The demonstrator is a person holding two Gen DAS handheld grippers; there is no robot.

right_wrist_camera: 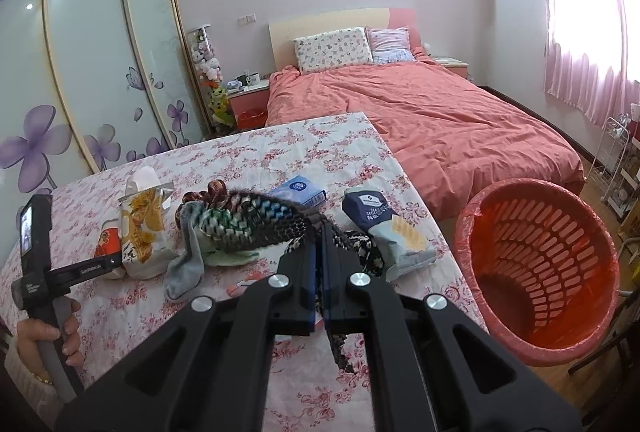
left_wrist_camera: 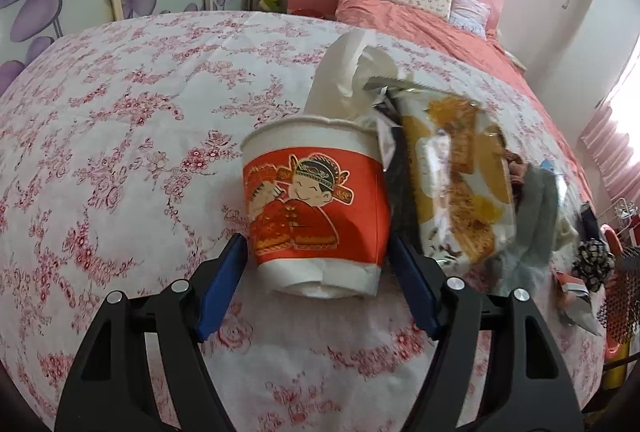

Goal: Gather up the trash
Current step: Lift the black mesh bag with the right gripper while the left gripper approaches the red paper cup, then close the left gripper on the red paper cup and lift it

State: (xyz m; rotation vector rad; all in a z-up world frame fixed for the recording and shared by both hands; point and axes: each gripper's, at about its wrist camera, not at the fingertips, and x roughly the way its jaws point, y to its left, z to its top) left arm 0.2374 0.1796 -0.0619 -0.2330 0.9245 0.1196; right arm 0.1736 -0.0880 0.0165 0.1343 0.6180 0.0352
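- Floral tablecloth (left_wrist_camera: 120, 104) covered the bedroom table.
- Left gripper (left_wrist_camera: 318, 252) bracketed the red paper cup (left_wrist_camera: 316, 208); whether its pads pressed was unclear.
- Right gripper (right_wrist_camera: 319, 252) was clamped on a dark braided cord (right_wrist_camera: 340, 344) beside the red basket (right_wrist_camera: 538, 264).

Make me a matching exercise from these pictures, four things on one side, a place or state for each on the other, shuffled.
1. paper cup
2. red basket
3. blue tissue pack
4. right hand-held gripper

a. on the floor beside the table
b. shut
c. between the blue pads of the left hand-held gripper
d. lying flat on the flowered cloth

Pairs: 1-c, 2-a, 3-d, 4-b
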